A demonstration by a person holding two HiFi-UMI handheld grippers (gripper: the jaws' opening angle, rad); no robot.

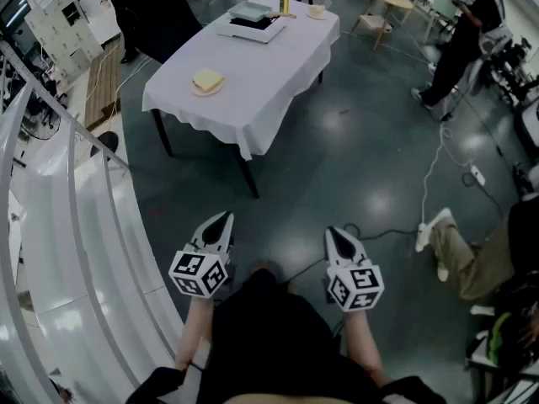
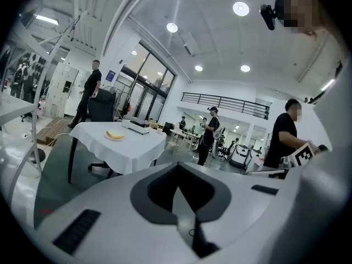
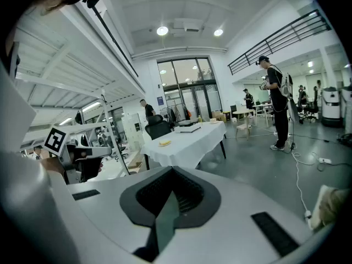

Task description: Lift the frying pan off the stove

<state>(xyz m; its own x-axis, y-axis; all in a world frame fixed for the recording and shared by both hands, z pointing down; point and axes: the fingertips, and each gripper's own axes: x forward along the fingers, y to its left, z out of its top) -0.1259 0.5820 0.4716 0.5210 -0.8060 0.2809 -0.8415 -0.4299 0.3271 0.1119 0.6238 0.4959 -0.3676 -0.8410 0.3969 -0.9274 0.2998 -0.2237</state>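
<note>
A stove (image 1: 252, 26), a flat white unit with a black top, lies at the far end of a table under a white cloth (image 1: 253, 82). It shows small in the left gripper view as the stove (image 2: 136, 126) and in the right gripper view as the stove (image 3: 188, 127). I cannot make out a frying pan on it at this distance. My left gripper (image 1: 224, 217) and right gripper (image 1: 332, 232) are held low, close to the person's body, well short of the table. Both are shut with nothing in them, as the left gripper (image 2: 177, 175) and right gripper (image 3: 171, 175) show.
A plate with bread (image 1: 207, 81) sits near the table's near end; a yellow can (image 1: 285, 4) and a bowl (image 1: 317, 11) stand behind the stove. White rails (image 1: 76, 225) run along the left. A standing person (image 1: 463, 45), a seated person's leg (image 1: 459, 255) and a floor cable (image 1: 434, 175) are at right.
</note>
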